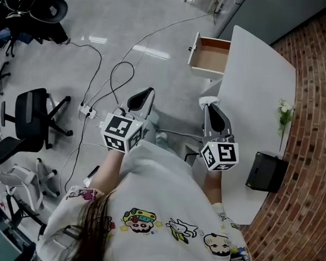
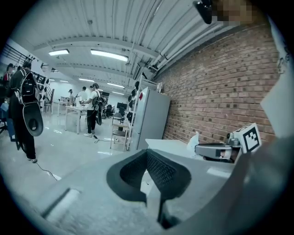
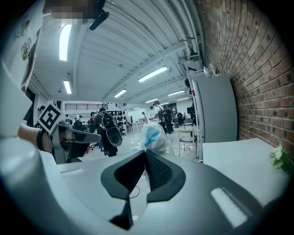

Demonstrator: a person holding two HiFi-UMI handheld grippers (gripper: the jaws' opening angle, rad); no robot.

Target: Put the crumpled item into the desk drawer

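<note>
The crumpled item (image 3: 153,137) is a white wad with a blue patch, pinched at the tips of my right gripper (image 3: 146,154), which is shut on it. In the head view it shows as a white lump (image 1: 209,99) at the right gripper (image 1: 210,107) beside the near edge of the white desk (image 1: 258,88). The desk drawer (image 1: 210,56) stands pulled open farther ahead, its wooden inside bare. My left gripper (image 1: 149,91) hangs over the floor, left of the desk. Its jaws (image 2: 147,152) are shut with nothing between them.
A black box (image 1: 266,172) and a sprig of white flowers (image 1: 285,114) sit on the desk near a brick wall. A black office chair (image 1: 30,117), a power strip (image 1: 87,111) and looping cables (image 1: 119,76) lie on the floor to the left. People stand far off.
</note>
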